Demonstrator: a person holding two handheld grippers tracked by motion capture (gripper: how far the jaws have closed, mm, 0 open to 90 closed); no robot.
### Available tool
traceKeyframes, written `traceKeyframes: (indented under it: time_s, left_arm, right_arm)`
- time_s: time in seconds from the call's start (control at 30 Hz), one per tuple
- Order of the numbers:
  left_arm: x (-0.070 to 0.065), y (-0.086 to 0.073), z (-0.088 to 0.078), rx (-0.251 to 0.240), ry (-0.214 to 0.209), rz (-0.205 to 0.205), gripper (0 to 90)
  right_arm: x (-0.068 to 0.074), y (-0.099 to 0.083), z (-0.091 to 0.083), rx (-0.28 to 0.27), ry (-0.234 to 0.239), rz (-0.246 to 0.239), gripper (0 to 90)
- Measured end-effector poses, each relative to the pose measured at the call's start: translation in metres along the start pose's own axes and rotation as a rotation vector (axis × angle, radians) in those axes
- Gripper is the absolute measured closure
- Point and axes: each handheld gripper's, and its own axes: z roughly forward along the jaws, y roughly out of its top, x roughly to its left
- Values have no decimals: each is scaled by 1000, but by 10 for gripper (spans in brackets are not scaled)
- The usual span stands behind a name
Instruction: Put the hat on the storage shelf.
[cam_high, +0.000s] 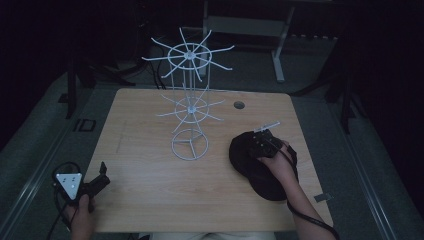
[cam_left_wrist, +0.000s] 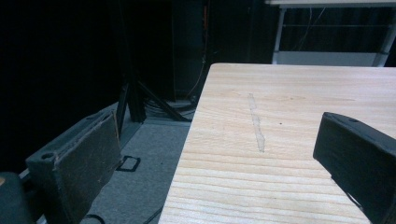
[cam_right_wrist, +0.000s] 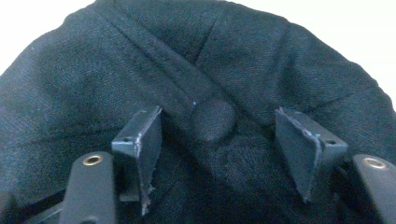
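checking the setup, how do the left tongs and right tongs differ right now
The left tongs stand wide open over the bare light wooden table; the right tongs point down at the black fabric cap, straddling its top button. The left tongs sit at the table's near left edge; the right tongs sit on the right side. Both have black jaws with nothing gripped.

A black cap (cam_high: 260, 167) lies on the pale wood-grain table (cam_high: 150, 165) beside a white wire rack (cam_high: 190, 100).
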Motion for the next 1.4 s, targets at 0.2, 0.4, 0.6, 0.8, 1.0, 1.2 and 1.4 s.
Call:
traceKeyframes:
  time_s: [0.2,0.4,0.6,0.8,1.0,1.2,1.4]
  left_arm:
    - [0,0,0,0,1,0,13]
    - [0,0,0,0,1,-1,13]
    - [0,0,0,1,1,-1,13]
    - [0,0,0,1,2,0,13]
    - [0,0,0,1,2,0,13]
    - [0,0,0,1,2,0,13]
    - [0,0,0,0,3,1,13]
  right_arm:
    - [5,1,7,66,16,-46,568]
    - [5,1,6,67,24,-56,678]
    - [2,-2,-8,-27,22,-39,697]
    - [-1,-5,-25,-113,32,-20,701]
    - [-4,-7,-47,-203,35,7,703]
    - [-8,-14,-69,-273,32,22,704]
    - [-11,-21,-89,-327,28,28,704]
